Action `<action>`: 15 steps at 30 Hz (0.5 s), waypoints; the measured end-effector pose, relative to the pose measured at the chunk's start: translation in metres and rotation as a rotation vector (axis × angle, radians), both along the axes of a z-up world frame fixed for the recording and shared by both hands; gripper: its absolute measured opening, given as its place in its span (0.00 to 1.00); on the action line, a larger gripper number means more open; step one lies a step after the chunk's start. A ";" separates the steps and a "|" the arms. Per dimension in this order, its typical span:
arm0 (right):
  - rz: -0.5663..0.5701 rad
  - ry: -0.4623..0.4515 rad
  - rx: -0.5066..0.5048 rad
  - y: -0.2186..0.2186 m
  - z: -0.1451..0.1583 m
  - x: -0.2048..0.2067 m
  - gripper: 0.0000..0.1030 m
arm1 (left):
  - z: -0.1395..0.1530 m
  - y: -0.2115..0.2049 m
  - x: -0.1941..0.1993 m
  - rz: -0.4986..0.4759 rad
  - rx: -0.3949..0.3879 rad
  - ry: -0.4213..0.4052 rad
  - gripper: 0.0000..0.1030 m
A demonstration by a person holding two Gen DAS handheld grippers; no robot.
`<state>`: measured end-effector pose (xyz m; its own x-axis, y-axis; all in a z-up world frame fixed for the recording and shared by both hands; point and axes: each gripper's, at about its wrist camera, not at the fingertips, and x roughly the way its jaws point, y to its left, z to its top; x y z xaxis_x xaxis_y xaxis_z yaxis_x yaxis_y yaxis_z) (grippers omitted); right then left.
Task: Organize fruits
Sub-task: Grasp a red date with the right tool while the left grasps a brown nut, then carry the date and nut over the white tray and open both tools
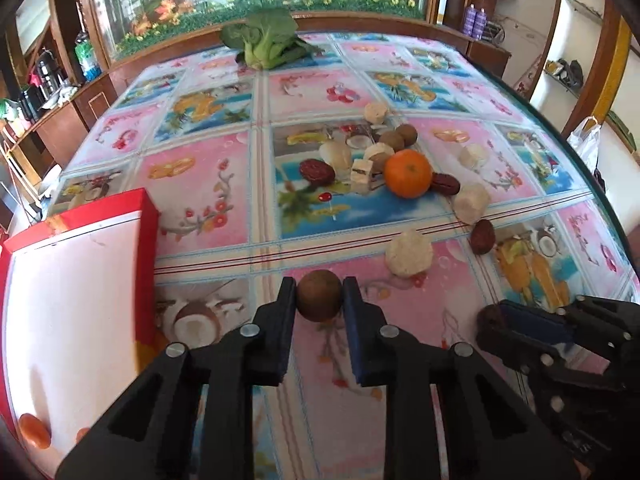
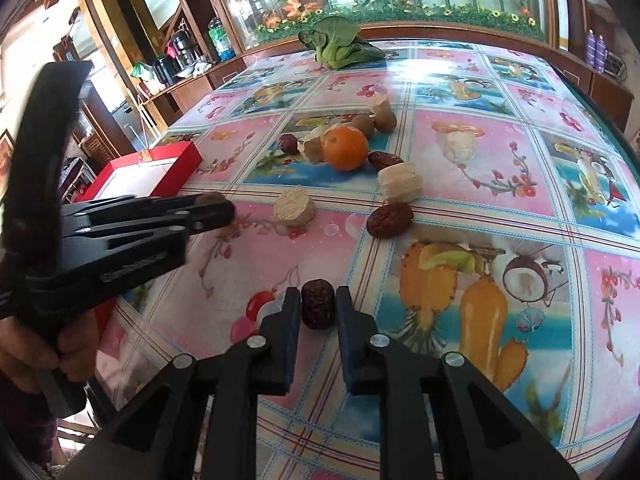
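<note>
Claws loaded, both clenched.
I've got left claw grasping brown fruit, right claw on red date, bound for red box.

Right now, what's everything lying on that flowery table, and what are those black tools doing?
orange: one, orange, middle of the pile
red dates: several, dark red, e.g., scattered around the orange
pale chunks: several, cream, e.g., among the pile
brown round fruits: two, behind the orange
bok choy: one, green, far edge
red box: one, white inside, left side
tablecloth: fruit-printed, pink and blue
left tool: black, shut on a brown round fruit
right tool: black, shut on a dark red date
hand: holding the left tool's grip
</note>
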<state>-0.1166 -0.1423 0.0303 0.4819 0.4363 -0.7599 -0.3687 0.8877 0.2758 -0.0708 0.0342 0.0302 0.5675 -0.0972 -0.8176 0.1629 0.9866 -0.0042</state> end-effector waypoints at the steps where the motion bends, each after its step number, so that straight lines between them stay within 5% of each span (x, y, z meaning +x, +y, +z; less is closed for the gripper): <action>1: 0.002 0.002 0.011 0.000 0.000 0.000 0.15 | 0.004 0.003 -0.004 0.002 -0.010 -0.009 0.24; 15: 0.091 -0.121 0.017 0.057 0.033 -0.010 0.14 | 0.055 0.089 -0.080 0.163 -0.034 -0.185 0.24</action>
